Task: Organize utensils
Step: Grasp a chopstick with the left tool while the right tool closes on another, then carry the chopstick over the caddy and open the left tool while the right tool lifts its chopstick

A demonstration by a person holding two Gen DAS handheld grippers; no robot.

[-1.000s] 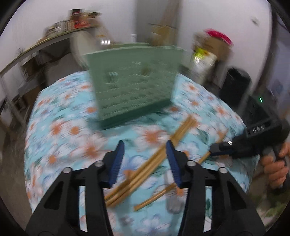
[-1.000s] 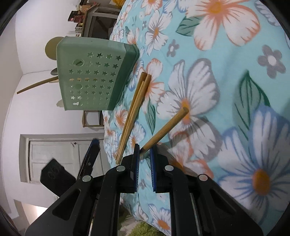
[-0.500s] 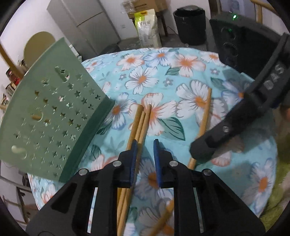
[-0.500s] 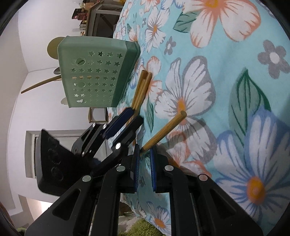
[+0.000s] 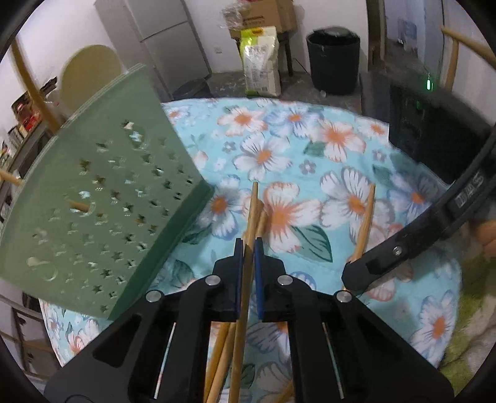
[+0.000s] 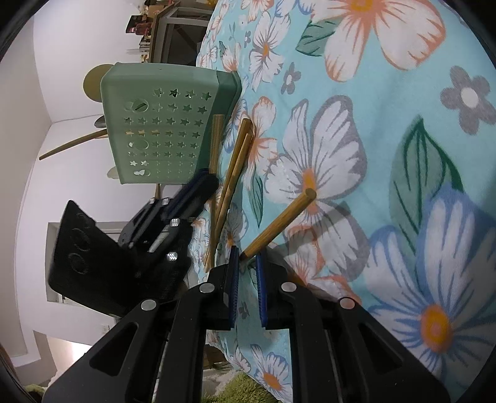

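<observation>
A green utensil holder (image 5: 102, 201) with star holes stands on the floral tablecloth (image 5: 310, 161); it also shows in the right wrist view (image 6: 161, 130). My left gripper (image 5: 246, 248) is shut on one wooden chopstick (image 5: 249, 223), lifted off the cloth. Two more chopsticks (image 6: 232, 170) lie on the cloth beside it. My right gripper (image 6: 247, 263) is shut on another chopstick (image 6: 279, 223), held tilted above the cloth; this chopstick also shows in the left wrist view (image 5: 364, 223). The left gripper appears in the right wrist view (image 6: 198, 186).
Beyond the table are a black bin (image 5: 333, 59), a rice bag (image 5: 260, 62), a cardboard box (image 5: 263, 15) and a grey cabinet (image 5: 161, 40). A shelf (image 6: 161, 28) with goods stands behind the table. A green rug (image 6: 245, 390) lies on the floor.
My left gripper came down over the chopstick bundle, shut on one chopstick and raised it toward the holder. My right gripper kept hold of its chopstick and barely moved.
</observation>
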